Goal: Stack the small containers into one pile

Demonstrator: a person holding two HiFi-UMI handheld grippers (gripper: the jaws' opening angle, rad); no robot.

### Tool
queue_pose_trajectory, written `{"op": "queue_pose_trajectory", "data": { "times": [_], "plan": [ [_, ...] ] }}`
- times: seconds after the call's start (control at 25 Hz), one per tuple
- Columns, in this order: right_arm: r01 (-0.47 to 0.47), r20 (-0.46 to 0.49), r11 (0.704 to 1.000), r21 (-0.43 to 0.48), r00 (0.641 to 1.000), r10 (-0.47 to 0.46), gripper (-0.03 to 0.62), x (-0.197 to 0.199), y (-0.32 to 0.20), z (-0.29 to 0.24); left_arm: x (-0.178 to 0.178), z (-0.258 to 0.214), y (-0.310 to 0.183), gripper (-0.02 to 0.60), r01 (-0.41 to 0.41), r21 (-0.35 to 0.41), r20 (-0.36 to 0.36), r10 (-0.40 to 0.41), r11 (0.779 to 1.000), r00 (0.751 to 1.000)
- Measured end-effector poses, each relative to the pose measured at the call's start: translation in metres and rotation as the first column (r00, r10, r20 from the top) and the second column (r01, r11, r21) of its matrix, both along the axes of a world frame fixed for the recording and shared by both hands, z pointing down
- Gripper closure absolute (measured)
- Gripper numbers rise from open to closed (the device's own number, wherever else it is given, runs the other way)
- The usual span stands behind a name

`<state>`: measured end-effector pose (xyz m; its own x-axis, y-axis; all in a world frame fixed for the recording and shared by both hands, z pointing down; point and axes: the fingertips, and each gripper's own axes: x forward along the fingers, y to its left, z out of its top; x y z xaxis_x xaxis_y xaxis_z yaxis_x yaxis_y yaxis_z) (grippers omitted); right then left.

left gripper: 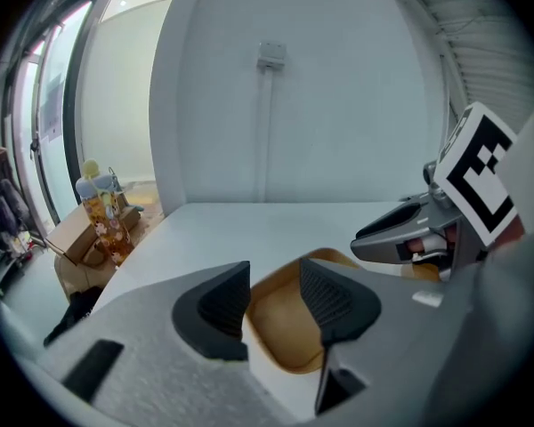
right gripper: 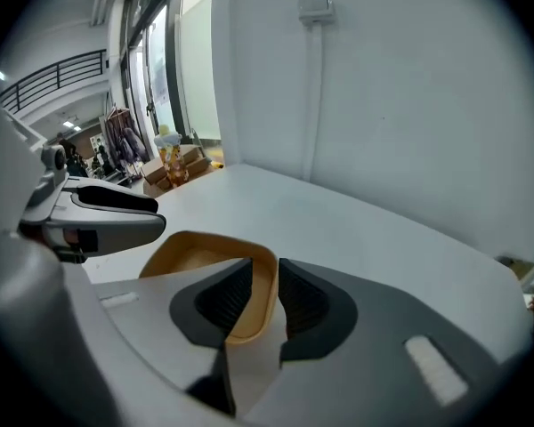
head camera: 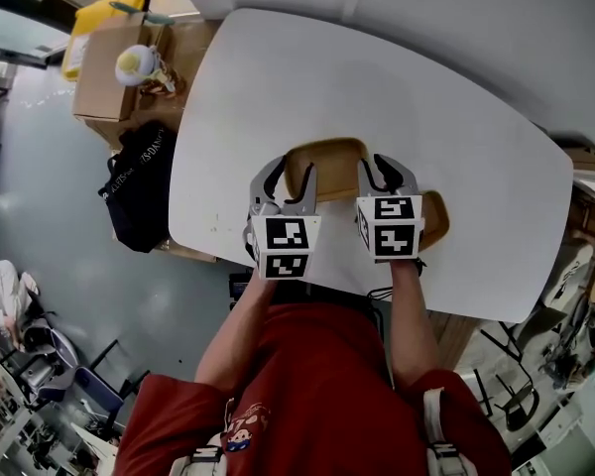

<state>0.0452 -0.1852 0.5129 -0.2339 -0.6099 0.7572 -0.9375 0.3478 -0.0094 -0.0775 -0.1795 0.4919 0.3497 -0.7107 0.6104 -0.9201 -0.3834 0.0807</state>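
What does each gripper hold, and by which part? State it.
Nothing. The left gripper and right gripper are open, each astride the rim of a tan container, unclamped.

Soft, even daylight; faint shadows; strong fisheye distortion, dark vignetted corners.

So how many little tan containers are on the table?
2. One tan container sits on the white table between the left gripper and right gripper; the second tan container peeks out beyond the right gripper. Others may be hidden underneath.
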Motion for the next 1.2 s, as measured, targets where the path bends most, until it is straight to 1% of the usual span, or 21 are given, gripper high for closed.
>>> {"op": "queue_pose_trajectory", "data": {
  "times": [0.2, 0.36, 0.52, 0.68, 0.8, 0.88, 0.96, 1.04, 1.12, 1.2],
  "plan": [
    [0.014, -0.054, 0.998, -0.066, 0.998, -0.018, 0.496, 0.002, 0.003, 0.021, -0.003, 0.025, 0.004, 0.391, 0.021, -0.055, 0.015, -0.02, 0.998, 1.0],
    [0.018, -0.08, 0.995, -0.102, 0.996, -0.026, 0.493, 0.004, 0.002, 0.034, -0.008, 0.045, 0.008, 0.39, 0.045, -0.117, 0.001, -0.045, 0.992, 0.999],
    [0.024, -0.083, 0.991, -0.133, 0.996, -0.035, 0.493, 0.005, 0.001, 0.043, -0.013, 0.059, 0.01, 0.387, 0.067, -0.185, -0.003, -0.069, 0.98, 0.998],
    [0.033, -0.088, 0.986, -0.161, 0.995, -0.048, 0.493, 0.004, 0.001, 0.05, -0.013, 0.072, 0.014, 0.387, 0.078, -0.226, -0.013, -0.083, 0.971, 0.996],
    [0.039, -0.095, 0.983, -0.179, 0.994, -0.057, 0.5, 0.003, 0.001, 0.055, -0.016, 0.078, 0.018, 0.391, 0.106, -0.269, -0.036, -0.12, 0.957, 0.992],
    [0.048, -0.105, 0.98, -0.191, 0.992, -0.069, 0.51, 0.002, 0.002, 0.057, -0.018, 0.08, 0.019, 0.404, 0.118, -0.283, -0.041, -0.135, 0.952, 0.99],
    [0.052, -0.115, 0.979, -0.197, 0.99, -0.076, 0.52, 0.002, 0.002, 0.059, -0.022, 0.08, 0.018, 0.432, 0.136, -0.281, -0.03, -0.151, 0.95, 0.988],
    [0.048, -0.117, 0.978, -0.201, 0.99, -0.073, 0.533, 0.003, 0.003, 0.059, -0.026, 0.08, 0.018, 0.501, 0.16, -0.273, -0.013, -0.17, 0.949, 0.985],
    [0.049, -0.121, 0.978, -0.202, 0.99, -0.075, 0.539, 0.003, 0.003, 0.059, -0.027, 0.079, 0.017, 0.519, 0.166, -0.273, -0.005, -0.174, 0.948, 0.985],
    [0.043, -0.12, 0.978, -0.204, 0.99, -0.069, 0.539, 0.004, 0.003, 0.059, -0.026, 0.079, 0.015, 0.522, 0.165, -0.275, -0.005, -0.173, 0.947, 0.985]
  ]
}}
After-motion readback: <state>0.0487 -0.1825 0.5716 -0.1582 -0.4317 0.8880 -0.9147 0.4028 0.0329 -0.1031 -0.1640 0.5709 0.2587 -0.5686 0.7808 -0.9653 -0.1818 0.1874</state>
